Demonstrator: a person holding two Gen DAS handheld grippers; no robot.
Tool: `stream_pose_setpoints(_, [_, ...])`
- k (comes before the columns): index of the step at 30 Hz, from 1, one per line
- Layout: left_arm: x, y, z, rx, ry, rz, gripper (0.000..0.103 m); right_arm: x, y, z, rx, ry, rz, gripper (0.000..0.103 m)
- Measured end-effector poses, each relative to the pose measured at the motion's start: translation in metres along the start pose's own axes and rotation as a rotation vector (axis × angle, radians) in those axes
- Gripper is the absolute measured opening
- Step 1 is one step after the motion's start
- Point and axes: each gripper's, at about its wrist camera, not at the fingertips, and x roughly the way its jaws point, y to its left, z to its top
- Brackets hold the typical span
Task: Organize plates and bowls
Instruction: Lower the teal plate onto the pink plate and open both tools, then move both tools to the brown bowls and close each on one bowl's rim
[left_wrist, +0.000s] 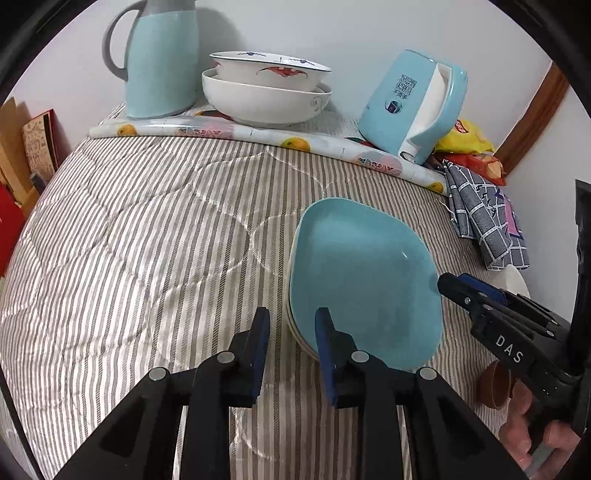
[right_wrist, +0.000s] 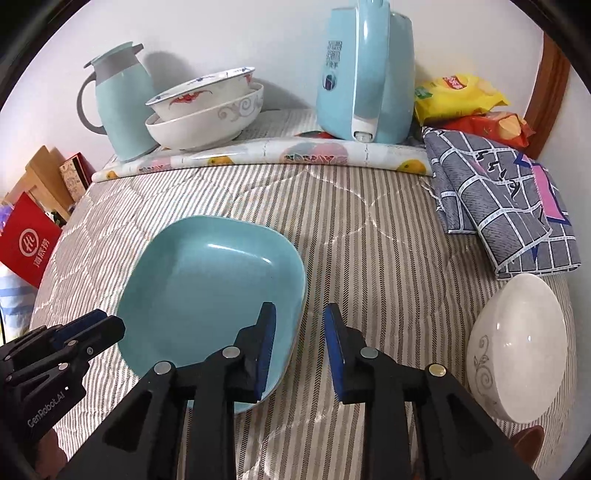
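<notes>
Turquoise square plate (right_wrist: 210, 291) topped a plate stack at frame centre on the striped quilt (left_wrist: 147, 229); your left tool (left_wrist: 291, 332) and right tool (right_wrist: 300, 328) straddled its edges, pads apart, clamping nothing.

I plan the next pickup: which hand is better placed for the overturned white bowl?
Right. The overturned white bowl lies just beside the right gripper, whose jaws are open and empty; the blue plate separates the left gripper from it.

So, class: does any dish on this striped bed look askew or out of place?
Yes. The white patterned bowl lies upside down at the right, apart from the two nested white bowls at the back. The square teal plate sits slightly off-centre on its stack.
</notes>
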Motion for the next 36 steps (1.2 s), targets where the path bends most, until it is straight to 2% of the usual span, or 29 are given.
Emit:
stream_pose_setpoints(6, [-0.015,-0.002,-0.005,0.002,-0.023,0.017,0.025,-0.015,0.003,-0.008,-0.003,-0.019,0.013,0.027])
stream_pose_setpoints(9, [-0.022,-0.006,-0.007,0.003,-0.04,0.026,0.037,-0.024,0.002,-0.013,-0.001,-0.029,0.02,0.028])
stream_pose_setpoints(13, [-0.034,-0.016,-0.011,0.013,-0.07,0.025,0.039,-0.041,-0.004,-0.02,0.002,-0.054,0.013,0.039])
stream_pose_setpoints(17, [-0.043,-0.03,-0.015,0.026,-0.092,0.022,0.039,-0.065,-0.016,-0.029,0.013,-0.095,-0.016,0.042])
stream_pose_setpoints(19, [-0.047,-0.036,-0.017,0.024,-0.103,0.011,0.039,-0.075,-0.024,-0.033,0.025,-0.112,-0.022,0.051])
stream_pose_setpoints(21, [-0.053,-0.043,-0.02,0.031,-0.128,-0.011,0.039,-0.086,-0.033,-0.038,0.041,-0.135,-0.048,0.056])
stream_pose_setpoints(26, [-0.065,-0.059,-0.029,0.045,-0.17,-0.031,0.042,-0.113,-0.057,-0.053,0.079,-0.172,-0.12,0.06])
stream_pose_setpoints(28, [-0.066,-0.066,-0.032,0.052,-0.159,-0.053,0.048,-0.124,-0.069,-0.06,0.099,-0.184,-0.149,0.061])
stream_pose_setpoints(32, [-0.068,-0.079,-0.038,0.082,-0.14,-0.06,0.048,-0.14,-0.09,-0.077,0.134,-0.205,-0.212,0.061])
stream_pose_setpoints(36, [-0.07,-0.088,-0.044,0.069,-0.139,-0.081,0.048,-0.149,-0.106,-0.092,0.178,-0.219,-0.231,0.063])
